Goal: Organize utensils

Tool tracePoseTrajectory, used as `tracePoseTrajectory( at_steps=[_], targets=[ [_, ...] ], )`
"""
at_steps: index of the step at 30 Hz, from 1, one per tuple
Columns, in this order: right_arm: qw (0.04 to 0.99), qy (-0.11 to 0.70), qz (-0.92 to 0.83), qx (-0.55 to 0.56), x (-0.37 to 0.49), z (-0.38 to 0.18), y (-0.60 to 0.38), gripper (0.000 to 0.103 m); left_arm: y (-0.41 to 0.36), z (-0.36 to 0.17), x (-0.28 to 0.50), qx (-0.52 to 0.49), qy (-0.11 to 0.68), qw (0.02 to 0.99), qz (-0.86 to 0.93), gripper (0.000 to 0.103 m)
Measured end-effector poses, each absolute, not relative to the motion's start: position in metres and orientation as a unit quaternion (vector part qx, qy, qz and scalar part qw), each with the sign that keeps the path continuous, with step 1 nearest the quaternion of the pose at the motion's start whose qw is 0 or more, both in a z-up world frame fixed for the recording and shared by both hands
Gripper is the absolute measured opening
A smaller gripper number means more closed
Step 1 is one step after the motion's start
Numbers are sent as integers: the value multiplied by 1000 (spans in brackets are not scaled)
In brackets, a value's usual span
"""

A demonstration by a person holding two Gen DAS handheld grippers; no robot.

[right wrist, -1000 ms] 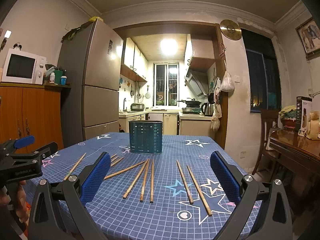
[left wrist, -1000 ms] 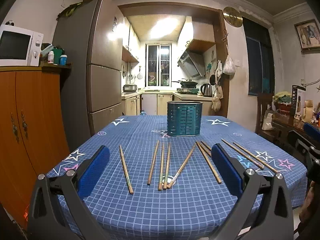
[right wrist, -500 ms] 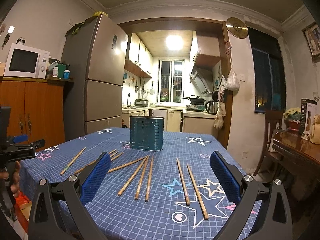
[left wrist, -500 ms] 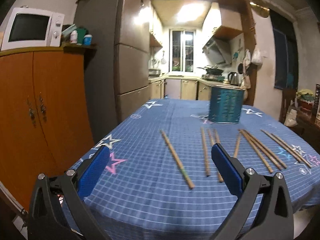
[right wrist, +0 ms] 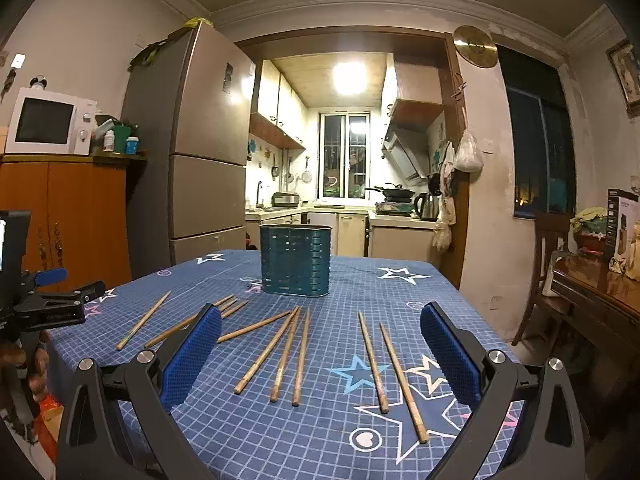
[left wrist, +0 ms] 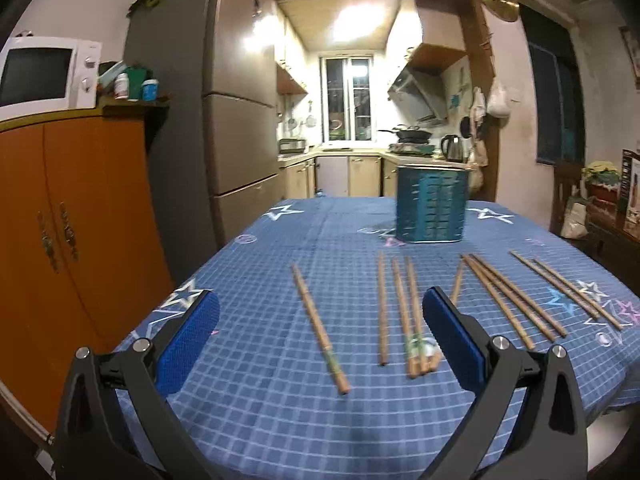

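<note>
Several wooden chopsticks lie on the blue star-patterned tablecloth (left wrist: 280,408). A teal slotted utensil holder (left wrist: 431,204) stands upright at the far middle; it also shows in the right wrist view (right wrist: 295,259). My left gripper (left wrist: 320,340) is open and empty, low over the near edge, with a lone chopstick (left wrist: 318,326) between its pads. My right gripper (right wrist: 320,354) is open and empty above three chopsticks (right wrist: 286,354); a pair of chopsticks (right wrist: 390,372) lies to their right. The left gripper also shows at the left edge of the right wrist view (right wrist: 48,304).
An orange cabinet (left wrist: 60,240) with a microwave (left wrist: 44,74) stands left of the table, beside a grey fridge (left wrist: 236,128). A wooden chair (right wrist: 548,276) and a side table (right wrist: 600,292) stand at the right. The kitchen lies behind.
My left gripper has swung from facing the table's left corner back toward the middle and closer to the chopsticks. The right gripper has moved slightly closer to the table.
</note>
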State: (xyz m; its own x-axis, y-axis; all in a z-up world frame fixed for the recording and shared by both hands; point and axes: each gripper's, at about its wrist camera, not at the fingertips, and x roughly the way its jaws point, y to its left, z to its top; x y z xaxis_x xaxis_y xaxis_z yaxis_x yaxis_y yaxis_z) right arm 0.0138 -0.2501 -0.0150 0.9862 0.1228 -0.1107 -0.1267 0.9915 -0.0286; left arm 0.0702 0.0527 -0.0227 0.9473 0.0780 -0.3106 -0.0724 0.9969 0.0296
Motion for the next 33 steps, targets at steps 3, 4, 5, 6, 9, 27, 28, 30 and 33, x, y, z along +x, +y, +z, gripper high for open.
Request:
tracePoseTrajectory(
  at_steps=[3, 4, 5, 6, 9, 27, 28, 30, 33],
  targets=[
    [997, 54, 57, -14, 17, -15, -251, 100, 39, -20, 71, 14, 154, 988, 22, 98],
    [997, 54, 55, -14, 18, -15, -251, 100, 34, -20, 71, 15, 153, 988, 16, 98],
    [997, 54, 55, -13, 18, -16, -250, 100, 30, -19, 71, 18, 152, 988, 12, 98],
    [997, 54, 54, -12, 19, -16, -251, 100, 27, -18, 71, 19, 151, 988, 9, 98],
    [997, 55, 53, -11, 20, -16, -251, 100, 19, -18, 70, 23, 148, 989, 1, 98],
    [989, 111, 100, 1, 31, -28, -254, 90, 67, -38, 82, 4, 188, 981, 45, 95],
    [985, 131, 115, 3, 37, -33, -252, 80, 77, -42, 84, 3, 198, 979, 51, 91],
    [977, 166, 134, 6, 47, -44, -246, 53, 90, -50, 87, -1, 218, 975, 48, 83],
    [963, 214, 163, 14, 66, -61, -237, 34, 100, -60, 93, -10, 250, 968, 31, 70]
  ],
)
